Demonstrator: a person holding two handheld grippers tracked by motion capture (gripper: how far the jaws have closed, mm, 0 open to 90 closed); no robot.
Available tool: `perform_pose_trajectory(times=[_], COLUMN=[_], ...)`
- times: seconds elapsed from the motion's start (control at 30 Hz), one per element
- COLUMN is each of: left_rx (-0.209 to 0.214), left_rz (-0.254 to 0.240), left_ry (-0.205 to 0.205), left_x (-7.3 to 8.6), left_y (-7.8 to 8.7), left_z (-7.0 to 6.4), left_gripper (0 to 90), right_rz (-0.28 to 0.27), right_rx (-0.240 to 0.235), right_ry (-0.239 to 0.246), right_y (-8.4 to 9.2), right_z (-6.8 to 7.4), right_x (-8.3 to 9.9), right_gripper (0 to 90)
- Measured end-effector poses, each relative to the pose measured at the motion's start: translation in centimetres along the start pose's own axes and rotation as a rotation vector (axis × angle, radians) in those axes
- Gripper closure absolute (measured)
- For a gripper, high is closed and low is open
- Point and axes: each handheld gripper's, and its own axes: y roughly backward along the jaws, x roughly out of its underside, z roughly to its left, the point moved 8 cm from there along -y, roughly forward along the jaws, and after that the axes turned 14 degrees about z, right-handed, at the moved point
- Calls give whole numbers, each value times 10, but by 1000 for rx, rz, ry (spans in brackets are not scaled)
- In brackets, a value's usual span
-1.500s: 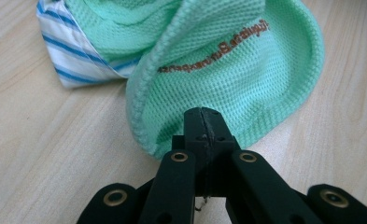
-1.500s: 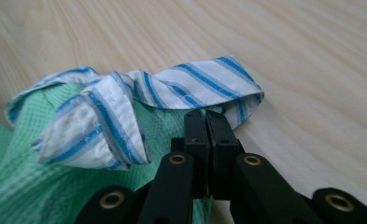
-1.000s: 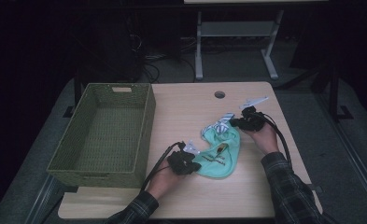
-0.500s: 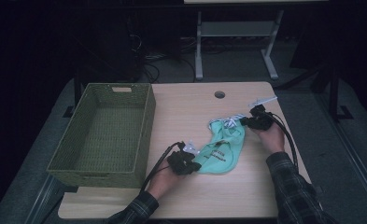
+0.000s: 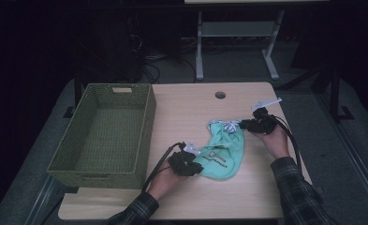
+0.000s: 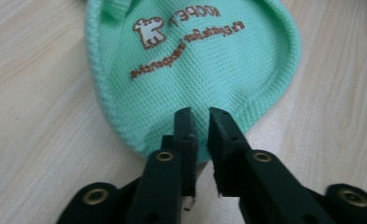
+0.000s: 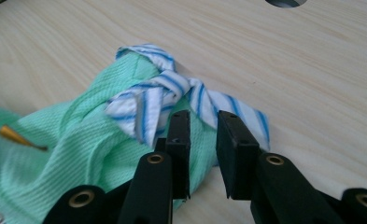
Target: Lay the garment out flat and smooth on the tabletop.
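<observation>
The small mint-green knitted garment (image 5: 223, 152) with brown lettering is spread flat on the pale wooden counter (image 5: 186, 110), right of centre, with its blue-and-white striped trim (image 5: 224, 125) at the far end. The left tongs (image 5: 196, 165) are placed at the near rounded hem of the garment. In the left gripper view the left tongs (image 6: 201, 114) have just been eased apart: a narrow gap is seen between the jaws, the green hem (image 6: 125, 135) lies under their tips, and no fabric is pinched.

At the far end, the right tongs (image 5: 241, 125) are held just beside the striped trim. In the right gripper view the right tongs (image 7: 203, 119) have also just been opened a little; the jaws stand slightly apart, the striped trim (image 7: 162, 95) is bunched right in front of them, and nothing is clamped. The garment is thus left lying loose on the counter between the two pairs of tongs.

Well to the left, the rectangular olive-green woven basket (image 5: 146, 126) is seen standing on the counter, apart from the garment. A round cable hole (image 5: 220, 95) is visible in the counter beyond it.
</observation>
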Motion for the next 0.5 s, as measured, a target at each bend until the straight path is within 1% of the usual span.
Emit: perform_pose_trajectory(times=[0.03,0.07,0.1,0.13,0.17,0.2,0.23,0.27,0.3,0.33,0.4,0.43,0.5], left_rx=[-14,-15,-15,-15,-21,-21,-27,-35,-35,-35,-44,-54,-64], left_rz=[16,15,5,-13,-13,-30,-29,-37,-45,-45,-71,-65,-74], left_ry=[-30,-30,-28,-18,-24,-15,-21,-20,-11,-11,11,3,15], left_x=[0,0,-2,-4,-4,-6,-7,-8,-10,-10,-14,-14,-17], left_y=[2,3,5,7,10,12,15,17,18,18,21,22,23], left_z=[0,0,0,0,1,1,3,4,5,5,9,12,14], left_gripper=[718,708,698,691,685,680,675,670,666,664,661,658,654], right_rz=[6,2,4,-5,-9,-5,1,-10,-18,-20,-21,-21,-11], right_rx=[-9,-8,-8,-2,-3,-14,-17,-17,-21,-28,-34,-37,-42], right_ry=[-6,0,-5,-1,3,-2,2,10,17,21,36,42,59], right_y=[3,3,5,6,7,8,9,10,12,13,13,13,12], right_z=[3,3,4,6,8,10,12,15,19,22,29,33,40], right_x=[5,6,8,10,13,15,17,19,21,23,28,31,37], right_gripper=[744,744,744,745,744,745,746,759,766,767,785,788,815])
